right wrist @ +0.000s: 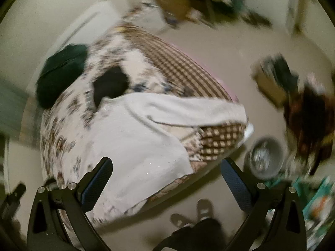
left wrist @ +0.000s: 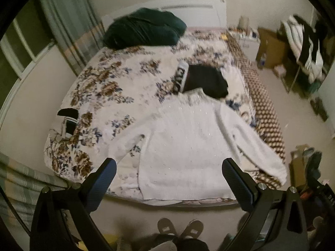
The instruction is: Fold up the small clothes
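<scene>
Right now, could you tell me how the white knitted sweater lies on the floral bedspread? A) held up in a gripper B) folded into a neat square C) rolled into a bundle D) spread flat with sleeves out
D: the white knitted sweater lies spread flat on the floral bedspread, both sleeves out to the sides, and both open grippers hold nothing.

A bed (left wrist: 117,79) with a floral bedspread carries the clothes. A white knit sweater (left wrist: 182,146) lies spread flat at the near end, one sleeve trailing over the checked side. Just beyond its collar lies a black garment (left wrist: 207,81). A dark green bundle (left wrist: 144,29) sits at the headboard end.
</scene>
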Action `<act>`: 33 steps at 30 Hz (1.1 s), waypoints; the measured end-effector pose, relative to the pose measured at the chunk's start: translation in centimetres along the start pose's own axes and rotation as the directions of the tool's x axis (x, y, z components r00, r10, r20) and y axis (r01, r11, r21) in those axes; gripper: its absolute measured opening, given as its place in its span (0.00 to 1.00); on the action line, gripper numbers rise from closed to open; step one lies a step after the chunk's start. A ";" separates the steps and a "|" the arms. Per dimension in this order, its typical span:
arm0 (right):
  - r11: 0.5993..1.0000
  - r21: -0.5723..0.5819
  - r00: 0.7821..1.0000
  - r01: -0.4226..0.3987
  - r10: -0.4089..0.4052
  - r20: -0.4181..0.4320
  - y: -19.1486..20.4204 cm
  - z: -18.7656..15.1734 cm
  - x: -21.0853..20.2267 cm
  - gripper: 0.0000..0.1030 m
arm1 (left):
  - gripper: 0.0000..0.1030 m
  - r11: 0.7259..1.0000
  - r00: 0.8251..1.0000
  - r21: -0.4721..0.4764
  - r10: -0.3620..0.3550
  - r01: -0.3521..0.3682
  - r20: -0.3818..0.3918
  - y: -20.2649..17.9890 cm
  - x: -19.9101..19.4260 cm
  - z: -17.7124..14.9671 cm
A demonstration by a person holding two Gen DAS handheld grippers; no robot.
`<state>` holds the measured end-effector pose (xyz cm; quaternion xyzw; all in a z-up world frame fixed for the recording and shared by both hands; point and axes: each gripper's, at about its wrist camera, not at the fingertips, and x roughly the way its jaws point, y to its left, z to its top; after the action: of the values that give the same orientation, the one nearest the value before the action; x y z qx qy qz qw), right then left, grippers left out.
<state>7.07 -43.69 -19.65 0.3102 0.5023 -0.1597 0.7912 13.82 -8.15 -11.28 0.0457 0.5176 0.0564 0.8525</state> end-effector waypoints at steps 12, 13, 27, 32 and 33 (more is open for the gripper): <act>0.905 0.419 0.996 0.074 -0.085 0.009 -17.2 3.7 23.9 1.00 | 1.00 0.981 0.986 0.195 0.043 -0.011 -0.160 -10.3 21.1 -1.2; 0.881 0.470 0.997 0.052 -0.070 0.021 -18.5 3.8 25.7 1.00 | 1.00 0.980 0.984 0.198 0.039 -0.004 -0.176 -10.7 22.6 -1.1; 0.616 0.766 0.982 -0.182 0.149 0.113 -22.6 3.8 42.0 0.80 | 1.00 0.955 0.961 0.296 0.060 0.023 -0.269 -16.9 39.5 0.0; 0.526 0.825 0.979 -0.204 0.086 0.187 -25.5 2.9 44.2 0.67 | 1.00 0.949 0.959 0.315 0.065 0.026 -0.275 -17.5 41.2 0.0; 0.504 0.834 0.973 -0.226 0.083 0.214 -25.9 3.0 44.6 0.67 | 1.00 0.948 0.958 0.316 0.067 0.026 -0.277 -17.5 41.4 0.0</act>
<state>14.39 -62.63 -67.19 0.6890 0.2703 -0.3361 0.5825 33.64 -19.56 -49.99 0.1786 0.6365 -0.0124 0.7502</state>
